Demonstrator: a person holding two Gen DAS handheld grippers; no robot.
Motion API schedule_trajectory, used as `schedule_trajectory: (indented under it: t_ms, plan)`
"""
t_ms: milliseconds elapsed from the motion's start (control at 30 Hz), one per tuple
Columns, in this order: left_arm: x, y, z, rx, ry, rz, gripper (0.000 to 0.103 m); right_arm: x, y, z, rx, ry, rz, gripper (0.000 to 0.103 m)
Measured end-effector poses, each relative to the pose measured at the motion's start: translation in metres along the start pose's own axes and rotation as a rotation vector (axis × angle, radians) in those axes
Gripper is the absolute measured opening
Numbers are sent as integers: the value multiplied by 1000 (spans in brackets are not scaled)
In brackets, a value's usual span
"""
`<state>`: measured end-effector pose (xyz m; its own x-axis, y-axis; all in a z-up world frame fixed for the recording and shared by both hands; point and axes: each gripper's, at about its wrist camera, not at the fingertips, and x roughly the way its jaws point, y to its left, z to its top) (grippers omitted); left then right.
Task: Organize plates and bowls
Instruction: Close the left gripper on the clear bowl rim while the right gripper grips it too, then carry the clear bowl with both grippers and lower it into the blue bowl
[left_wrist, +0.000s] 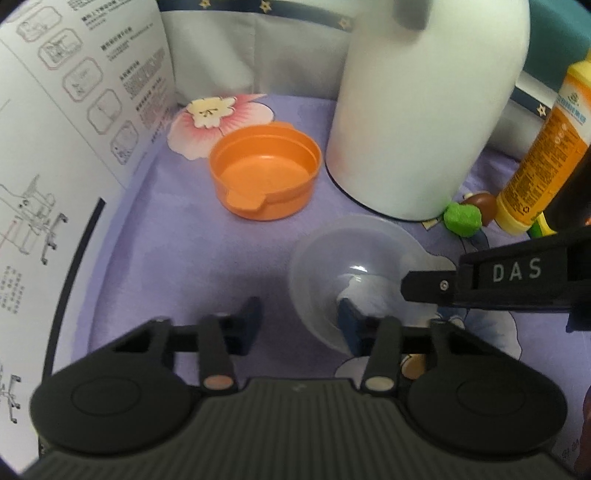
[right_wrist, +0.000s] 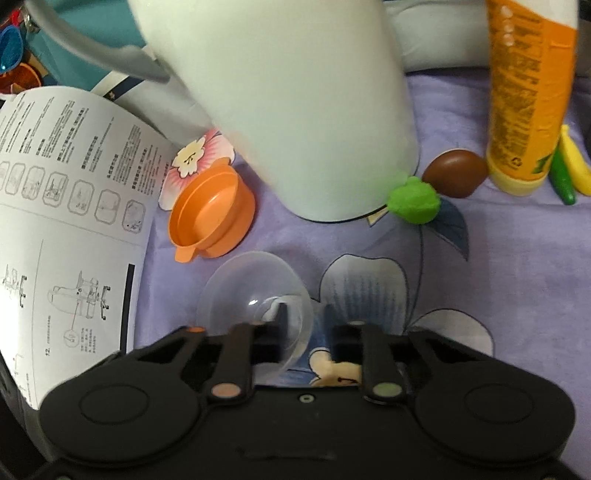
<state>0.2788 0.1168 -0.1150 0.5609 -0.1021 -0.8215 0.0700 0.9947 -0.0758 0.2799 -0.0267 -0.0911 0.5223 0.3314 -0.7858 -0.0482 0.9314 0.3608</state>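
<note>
1. Left wrist view: the left gripper (left_wrist: 301, 314) stands released. Its jaws are apart and straddle the near wall of the clear bowl (left_wrist: 354, 258), with one finger inside the bowl and the other outside at 9 o'clock, not touching it.
2. The clear bowl sits upright on the purple floral cloth (left_wrist: 184, 229), toward 4 o'clock of the picture's centre.
3. The orange bowl (left_wrist: 264, 173) lies at 11 o'clock from the clear one. It is upright and empty, apart from the clear bowl, its tab pointing toward the camera.
4. A white jug (left_wrist: 424, 110) stands at 1 o'clock from the clear bowl, with a green toy (left_wrist: 463, 219) and a brown toy (left_wrist: 484, 206) at its base.
5. An orange bottle (left_wrist: 535, 155) stands at 3 o'clock of the jug.
6. A printed instruction sheet (left_wrist: 55, 129) curls up along the 9 o'clock side.
7. Right wrist view: the right gripper (right_wrist: 304, 314) is clenched on the clear bowl's rim, one finger inside and one outside.
</note>
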Motion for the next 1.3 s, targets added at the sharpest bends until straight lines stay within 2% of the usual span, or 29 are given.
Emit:
schedule_trajectory:
  t_ms: [67, 233, 433, 700, 1000, 1300]
  plan:
    - [1, -4, -1, 20, 5, 4, 19, 1, 3, -2, -15, -5, -5, 8]
    - [-4, -6, -4, 31, 0, 23, 16, 0, 8, -5, -24, -7, -9, 8]
    - [-19, -4, -4, 15, -11, 33, 16, -8, 13, -5, -24, -1, -4, 8]
    - [-60, 5, -12, -10, -34, 37, 16, -41, 27, -18, -48, -11, 28, 8]
    - [-112, 0, -45, -17, -39, 29, 16, -87, 34, -51, -58, -4, 40, 8]
    - [-159, -24, -82, -11, -34, -10, 16, -135, 19, -90, -51, -8, 41, 8]
